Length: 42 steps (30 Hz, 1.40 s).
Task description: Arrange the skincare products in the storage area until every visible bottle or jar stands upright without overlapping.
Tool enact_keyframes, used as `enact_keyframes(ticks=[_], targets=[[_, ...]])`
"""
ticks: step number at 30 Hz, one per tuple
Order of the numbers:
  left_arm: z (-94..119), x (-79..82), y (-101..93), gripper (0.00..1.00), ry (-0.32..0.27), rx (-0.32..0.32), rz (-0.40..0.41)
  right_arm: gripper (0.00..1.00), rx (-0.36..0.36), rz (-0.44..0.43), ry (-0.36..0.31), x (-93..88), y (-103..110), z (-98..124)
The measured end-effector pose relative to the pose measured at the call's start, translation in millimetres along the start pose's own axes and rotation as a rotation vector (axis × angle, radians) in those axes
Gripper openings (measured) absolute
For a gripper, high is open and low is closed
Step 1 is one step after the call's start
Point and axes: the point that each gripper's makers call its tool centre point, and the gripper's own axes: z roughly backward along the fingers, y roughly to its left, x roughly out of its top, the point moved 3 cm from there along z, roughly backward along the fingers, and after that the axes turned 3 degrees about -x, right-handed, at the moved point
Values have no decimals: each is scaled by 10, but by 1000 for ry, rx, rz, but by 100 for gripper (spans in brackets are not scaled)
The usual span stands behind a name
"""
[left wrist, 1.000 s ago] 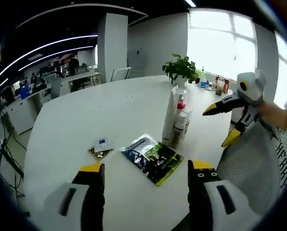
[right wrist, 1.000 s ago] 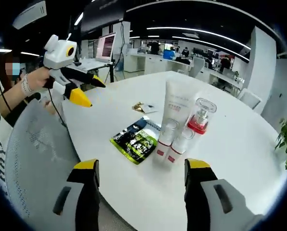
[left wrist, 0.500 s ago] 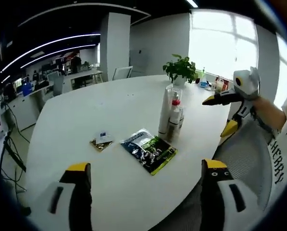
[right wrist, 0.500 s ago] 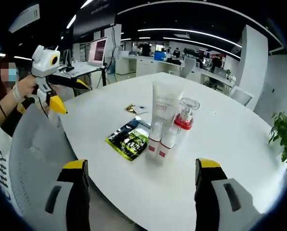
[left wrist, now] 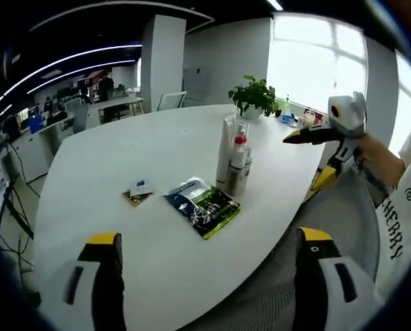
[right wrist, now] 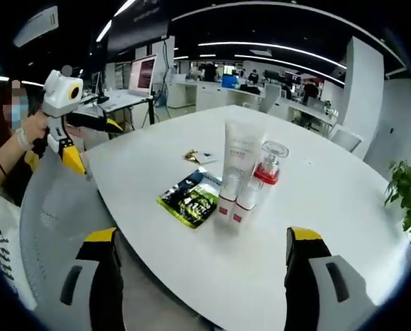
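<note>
Open-plan office space with strip lights, a bright window and a potted plant (left wrist: pixel 255 95) surrounds a large white rounded surface (left wrist: pixel 157 155). From the left gripper view, the left gripper (left wrist: pixel 209 241) rises at the bottom with its jaws spread wide and nothing between them, held back off the near edge. Well ahead and slightly right of it stands a tight cluster of skincare products (left wrist: pixel 233 157): a tall white tube with smaller bottles touching it, all upright. Nearer the gripper lies a flat dark green sachet (left wrist: pixel 201 206), and to the left of that a small gold packet (left wrist: pixel 137 191). Far right, the right gripper (left wrist: pixel 316 155) is held in a hand above a mesh chair back (left wrist: pixel 316 227). From the right gripper view, the right gripper's jaws are likewise wide apart and empty. Ahead of it stand the tall tube (right wrist: pixel 241 153), a clear pump bottle with a red collar (right wrist: pixel 267 165), and two small red-banded bottles (right wrist: pixel 236 201) in front, touching but not overlapping. The left gripper (right wrist: pixel 67 114) appears far left. The tube likely feels soft and light, best gripped low near its cap; the small bottles look smooth, tippy, and best taken mid-body.
</note>
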Motion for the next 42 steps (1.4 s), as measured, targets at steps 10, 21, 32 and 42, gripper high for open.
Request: enact_keyframes(ticks=[10, 21, 32, 42], targets=[[30, -63, 41, 99, 14, 10, 16, 100, 14, 5, 2, 1, 62, -38], [-24, -40, 167, 99, 27, -1, 4, 100, 28, 16, 8, 141, 127, -182], [-65, 46, 356, 99, 39, -54, 3, 100, 37, 14, -9, 435, 285, -348], [-206, 108, 626, 99, 42, -92, 9, 99, 122, 44, -6, 641, 611, -594]])
